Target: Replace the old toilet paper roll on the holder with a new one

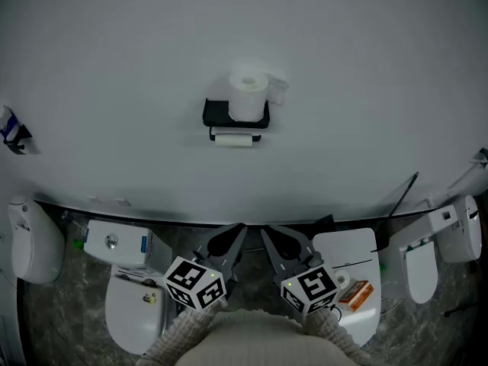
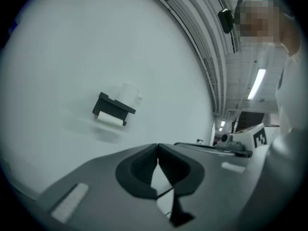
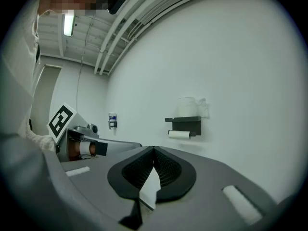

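- The old roll (image 1: 233,139), thin and nearly spent, hangs under the black holder (image 1: 236,117) on the wall.
- 1 fresh roll (image 1: 248,96) stands on top of the holder, right above it.
- The left gripper (image 1: 231,240) and right gripper (image 1: 276,242) are both clenched on nothing, held low and well apart from the holder.
- By my reckoning nothing is done yet: removal and fitting both remain.

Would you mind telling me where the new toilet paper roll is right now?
In the head view, the new roll stands upright on top of the black wall holder, near the picture's centre, directly above the thin old roll.
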Demonstrator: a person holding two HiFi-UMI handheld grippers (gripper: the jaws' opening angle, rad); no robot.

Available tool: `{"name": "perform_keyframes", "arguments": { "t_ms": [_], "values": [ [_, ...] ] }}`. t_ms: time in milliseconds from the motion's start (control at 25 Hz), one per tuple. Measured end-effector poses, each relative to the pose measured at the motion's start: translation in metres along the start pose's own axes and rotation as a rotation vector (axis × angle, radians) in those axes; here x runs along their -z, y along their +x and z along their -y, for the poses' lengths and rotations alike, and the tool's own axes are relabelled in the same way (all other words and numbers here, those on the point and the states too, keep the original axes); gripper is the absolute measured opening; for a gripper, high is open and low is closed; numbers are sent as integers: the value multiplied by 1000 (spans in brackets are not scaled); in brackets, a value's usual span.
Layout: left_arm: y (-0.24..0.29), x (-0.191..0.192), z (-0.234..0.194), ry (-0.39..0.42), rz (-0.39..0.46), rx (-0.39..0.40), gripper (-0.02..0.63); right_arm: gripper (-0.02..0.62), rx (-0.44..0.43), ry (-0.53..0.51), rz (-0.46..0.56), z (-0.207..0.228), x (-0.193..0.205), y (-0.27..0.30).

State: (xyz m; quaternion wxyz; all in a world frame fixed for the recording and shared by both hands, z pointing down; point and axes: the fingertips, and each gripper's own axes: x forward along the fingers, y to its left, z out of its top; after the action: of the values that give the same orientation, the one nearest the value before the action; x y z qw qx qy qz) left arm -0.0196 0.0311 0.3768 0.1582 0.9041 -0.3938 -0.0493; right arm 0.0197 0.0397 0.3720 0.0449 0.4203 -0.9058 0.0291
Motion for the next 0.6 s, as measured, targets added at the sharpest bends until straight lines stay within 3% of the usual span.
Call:
{"name": "perform_keyframes", "arguments": {
  "t_ms": [400,600],
  "values": [
    [66,-28,-82,-48,-34,86,8,-2,72,49,1,54,-8,91],
    [84,-27,-101,-128,-32,116,8,-2,78,73,-25,67,1,110]
  ]
}}
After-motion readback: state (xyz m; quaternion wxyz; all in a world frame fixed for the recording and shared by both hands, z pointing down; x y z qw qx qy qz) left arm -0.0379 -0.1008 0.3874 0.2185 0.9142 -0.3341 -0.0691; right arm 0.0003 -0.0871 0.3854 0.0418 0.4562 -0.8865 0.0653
